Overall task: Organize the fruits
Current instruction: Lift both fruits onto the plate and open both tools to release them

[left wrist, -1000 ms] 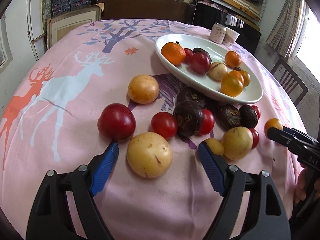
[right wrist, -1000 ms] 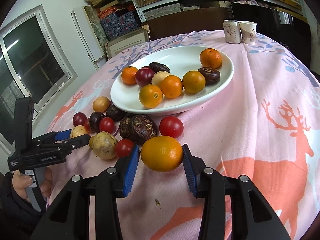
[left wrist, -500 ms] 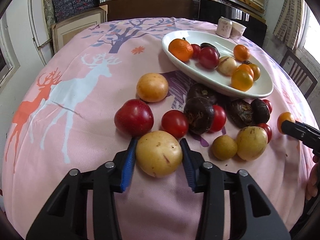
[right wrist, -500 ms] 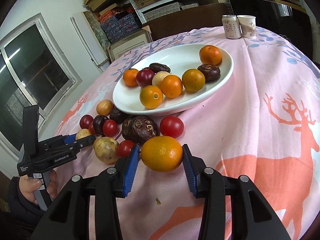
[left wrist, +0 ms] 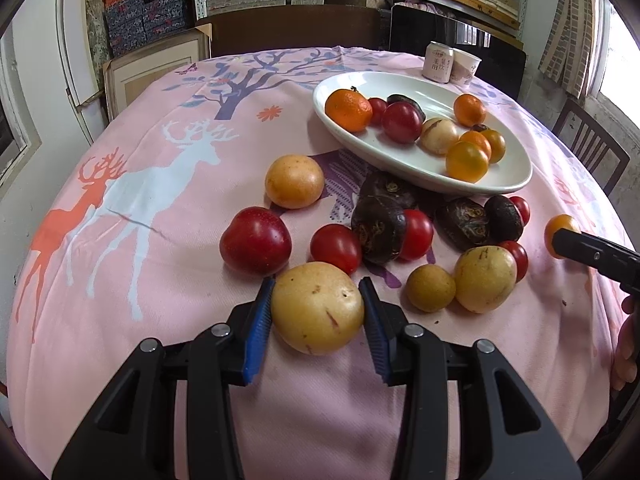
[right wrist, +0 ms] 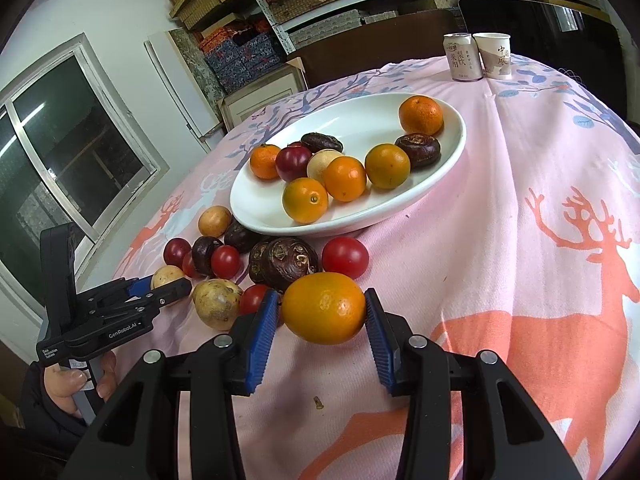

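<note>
My left gripper (left wrist: pixel 317 312) is shut on a large yellow fruit (left wrist: pixel 317 307), held just above the pink cloth. My right gripper (right wrist: pixel 323 310) is shut on an orange (right wrist: pixel 324 308), lifted a little off the cloth. A white oval plate (left wrist: pixel 400 160) holds several oranges, red plums, a pale fruit and dark water chestnuts; it also shows in the right wrist view (right wrist: pixel 456 148). Loose on the cloth in front of the plate lie red tomatoes (left wrist: pixel 336 249), a red plum (left wrist: pixel 256 240), yellow fruits (left wrist: pixel 484 278) and dark chestnuts (left wrist: pixel 380 230).
A drink can (right wrist: pixel 462 58) and a paper cup (right wrist: pixel 496 56) stand at the table's far edge. A dark chair back (left wrist: pixel 592 148) stands to the right of the table. Shelves with boxes line the back wall.
My left gripper closed from wide open onto the large yellow fruit. My right gripper, still shut on the orange, has risen slightly.
</note>
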